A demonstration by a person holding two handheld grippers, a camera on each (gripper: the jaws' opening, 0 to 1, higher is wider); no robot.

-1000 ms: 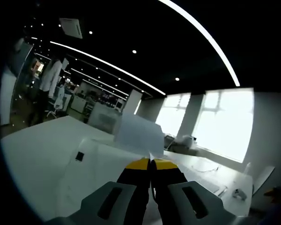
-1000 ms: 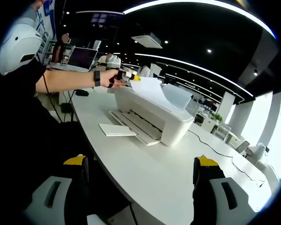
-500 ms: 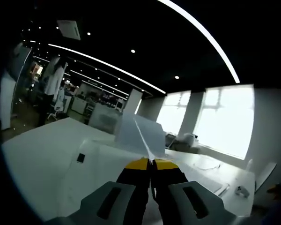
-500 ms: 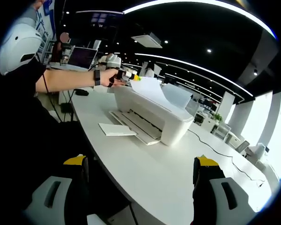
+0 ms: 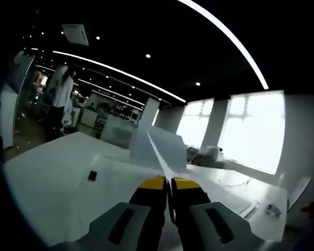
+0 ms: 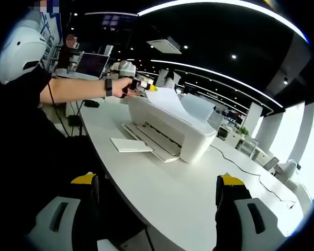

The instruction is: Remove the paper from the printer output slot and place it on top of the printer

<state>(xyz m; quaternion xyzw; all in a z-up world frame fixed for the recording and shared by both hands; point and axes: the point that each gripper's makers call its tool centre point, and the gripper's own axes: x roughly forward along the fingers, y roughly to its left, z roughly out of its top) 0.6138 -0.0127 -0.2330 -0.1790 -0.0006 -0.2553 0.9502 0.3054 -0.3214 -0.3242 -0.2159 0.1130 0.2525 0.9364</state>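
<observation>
The left gripper (image 5: 167,184) was closed on the paper (image 5: 156,149), its yellow-tipped jaws pressed together at 6 o'clock. The sheet stood edge-on above the white printer (image 5: 112,180). The counter (image 5: 42,172) extended toward 9 o'clock.

Bare desk (image 6: 199,198) before printer (image 6: 170,128)
</observation>
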